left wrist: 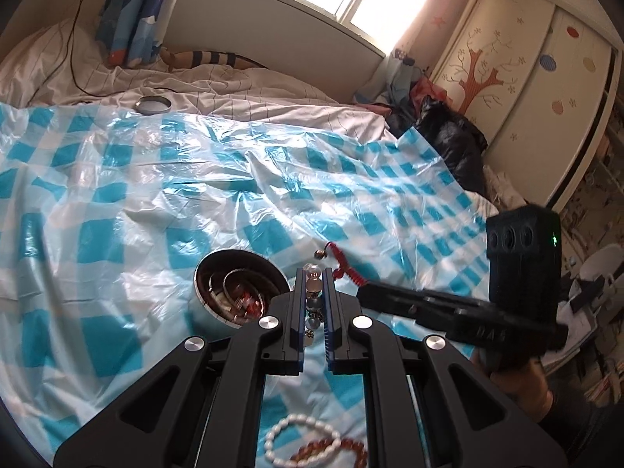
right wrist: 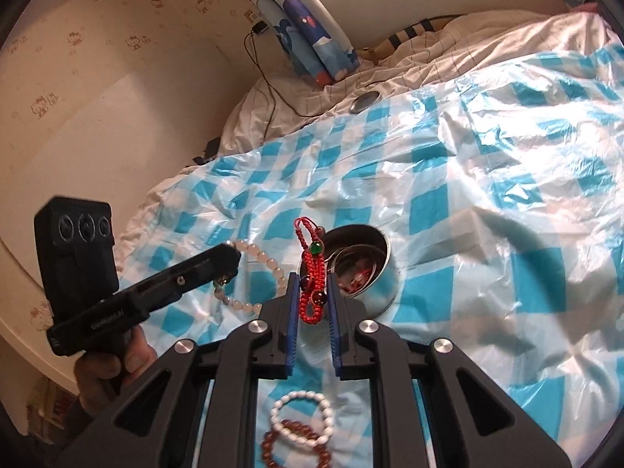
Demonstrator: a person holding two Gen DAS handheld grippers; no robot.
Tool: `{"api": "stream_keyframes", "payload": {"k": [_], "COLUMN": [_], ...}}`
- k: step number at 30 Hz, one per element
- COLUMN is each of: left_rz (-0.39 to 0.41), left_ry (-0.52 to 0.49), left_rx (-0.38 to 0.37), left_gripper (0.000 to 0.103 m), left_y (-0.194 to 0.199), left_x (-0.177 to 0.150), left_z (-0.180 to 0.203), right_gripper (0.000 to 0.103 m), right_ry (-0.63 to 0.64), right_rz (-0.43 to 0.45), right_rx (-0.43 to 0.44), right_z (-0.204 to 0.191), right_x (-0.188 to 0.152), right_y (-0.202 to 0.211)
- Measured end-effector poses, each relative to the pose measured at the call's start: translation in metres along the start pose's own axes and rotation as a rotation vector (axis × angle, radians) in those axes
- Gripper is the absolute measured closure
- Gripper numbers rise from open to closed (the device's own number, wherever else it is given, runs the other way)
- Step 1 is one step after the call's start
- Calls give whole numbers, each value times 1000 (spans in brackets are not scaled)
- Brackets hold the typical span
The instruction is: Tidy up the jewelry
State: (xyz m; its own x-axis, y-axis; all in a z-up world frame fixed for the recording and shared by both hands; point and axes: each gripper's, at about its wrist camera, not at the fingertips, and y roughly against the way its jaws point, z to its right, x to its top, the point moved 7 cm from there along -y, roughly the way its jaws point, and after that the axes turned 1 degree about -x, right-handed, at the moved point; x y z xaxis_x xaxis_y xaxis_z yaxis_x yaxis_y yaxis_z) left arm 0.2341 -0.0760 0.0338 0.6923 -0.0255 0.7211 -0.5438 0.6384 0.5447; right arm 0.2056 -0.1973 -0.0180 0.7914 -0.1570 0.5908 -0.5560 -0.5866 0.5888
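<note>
My left gripper [left wrist: 314, 273] is shut on a pale beaded bracelet [left wrist: 314, 290], held just right of a round metal tin [left wrist: 218, 304] that has bangles inside. In the right wrist view the same bracelet [right wrist: 269, 263] hangs from the left gripper [right wrist: 234, 259]. My right gripper [right wrist: 312, 279] is shut on a red braided cord bracelet [right wrist: 310, 269] with a green bead, held beside the tin [right wrist: 380, 288]. That red cord [left wrist: 345, 263] also shows at the right gripper's tip [left wrist: 360, 292]. A white bead bracelet [right wrist: 302, 415] and a brown one [right wrist: 290, 450] lie below.
A blue-and-white checked plastic sheet [left wrist: 195, 179] covers the bed. The tin's lid [left wrist: 153, 105] lies far back on the white duvet. A black bag [left wrist: 452, 132] and a wardrobe [left wrist: 518, 78] stand at the right. A cable [right wrist: 269, 97] runs down the wall.
</note>
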Motion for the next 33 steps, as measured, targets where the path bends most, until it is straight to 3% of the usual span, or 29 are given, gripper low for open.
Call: {"api": "stream_keyframes", "payload": {"k": [7,9,12,16,20,24,29,33], "left_rz": [8,-82,-147,-56,-71,-169,-339,-413], "left_ry": [59,118,182,158,115,40,-87,-153], "left_rx": [-9,77,146,185,203,221,208,202], "left_gripper": [95,89,82,58,56,56,56,56], "left_y": [-32,-54,-59,-30,-21,-21,-34,-39], "left_x": [5,-7,-18,-3,-10,-36,-82,-107], "left_z": [-21,-45,-64,-63,-56,-46,-29,-22], "right_gripper": [88,60,56,56,49,47,39,39], "right_ry": [41,42,19,26,14,33,71,62], "right_rz": [5,-58,-68,-18,-27,-104,-138,-165], "right_rx": [-75,-123,-136,-147,-144,-162,-202,-184], "right_z": [3,10,17,16,19,24,31,36], "right_x": [14,11,7,15,14,-7,-26,-35], "right_y": [-31,-56,-66,-47,-38,-33,-14,-5]}}
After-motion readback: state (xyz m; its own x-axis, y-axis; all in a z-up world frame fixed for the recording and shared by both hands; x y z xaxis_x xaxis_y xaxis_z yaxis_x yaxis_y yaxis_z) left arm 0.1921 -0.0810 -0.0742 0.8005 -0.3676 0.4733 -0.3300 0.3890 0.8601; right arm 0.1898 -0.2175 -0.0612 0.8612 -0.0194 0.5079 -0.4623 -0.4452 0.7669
